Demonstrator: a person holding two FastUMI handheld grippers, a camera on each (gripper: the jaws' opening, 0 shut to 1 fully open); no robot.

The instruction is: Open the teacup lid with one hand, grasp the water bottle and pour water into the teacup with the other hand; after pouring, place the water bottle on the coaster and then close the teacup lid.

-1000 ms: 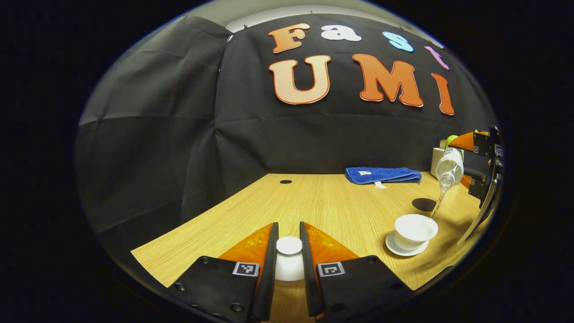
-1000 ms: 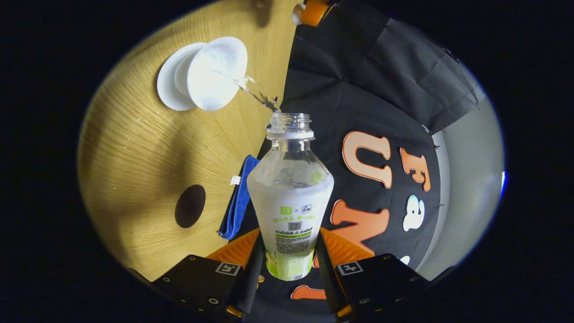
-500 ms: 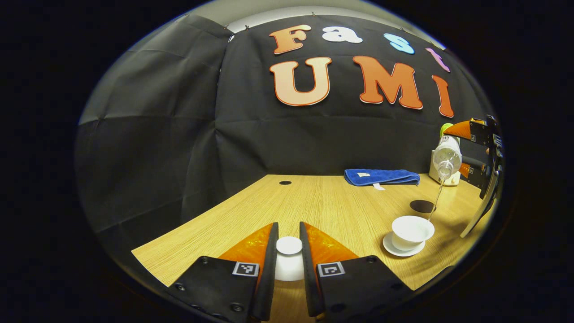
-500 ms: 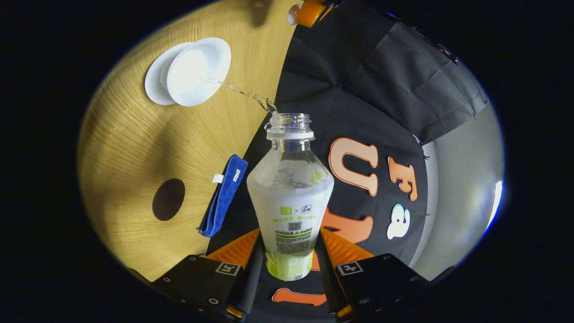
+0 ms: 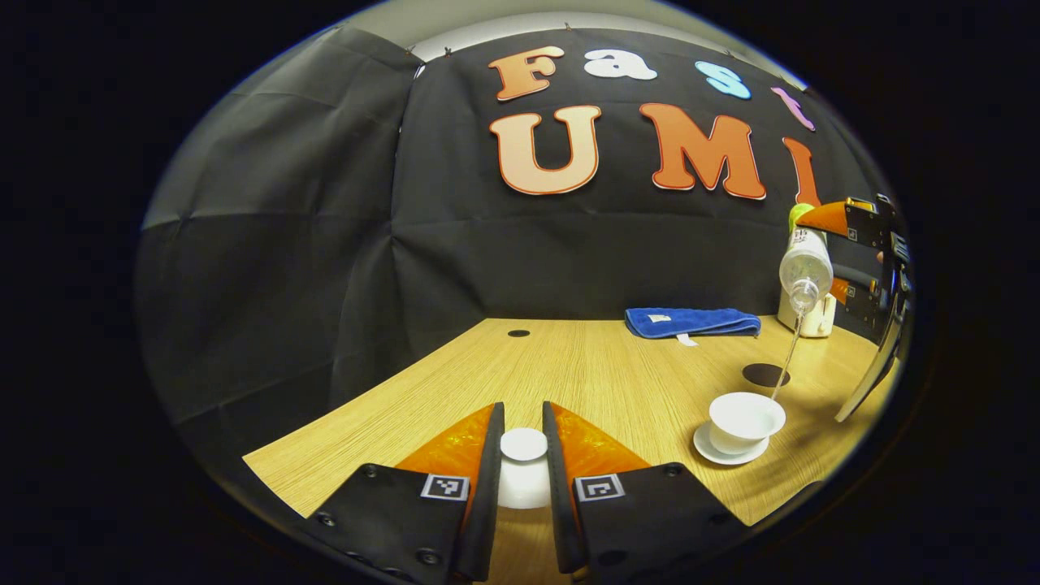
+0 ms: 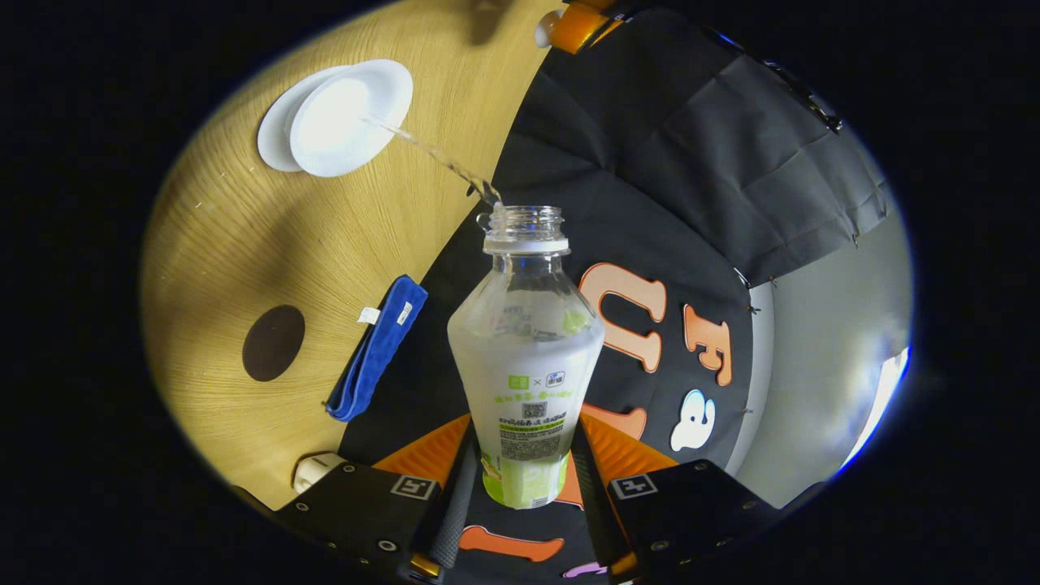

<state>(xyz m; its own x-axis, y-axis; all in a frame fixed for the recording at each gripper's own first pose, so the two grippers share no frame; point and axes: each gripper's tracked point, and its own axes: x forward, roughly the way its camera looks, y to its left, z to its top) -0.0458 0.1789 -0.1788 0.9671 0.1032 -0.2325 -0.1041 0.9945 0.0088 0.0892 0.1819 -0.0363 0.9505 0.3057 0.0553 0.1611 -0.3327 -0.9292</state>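
Note:
In the left gripper view my left gripper [image 5: 523,443] is shut on the white teacup lid [image 5: 524,467], held low over the wooden table's near edge. The open white teacup [image 5: 745,421] stands on its saucer [image 5: 705,451] to the right. Above it the right gripper [image 5: 861,260] tilts the clear water bottle [image 5: 804,264], and a thin stream falls into the cup. In the right gripper view my right gripper [image 6: 524,479] is shut on the water bottle [image 6: 526,357], mouth pointing away; water arcs to the teacup [image 6: 349,118]. The dark round coaster [image 6: 273,343] lies bare on the table.
A folded blue towel [image 5: 692,319] lies at the table's back edge, also seen as the blue towel [image 6: 375,349] near the coaster [image 5: 765,374]. A small white container [image 5: 812,321] stands at the far right corner. A dark hole [image 5: 517,332] marks the table's back.
The right gripper has lifted the tilted bottle higher above the teacup, so the stream is longer. The left gripper with the lid has stayed put.

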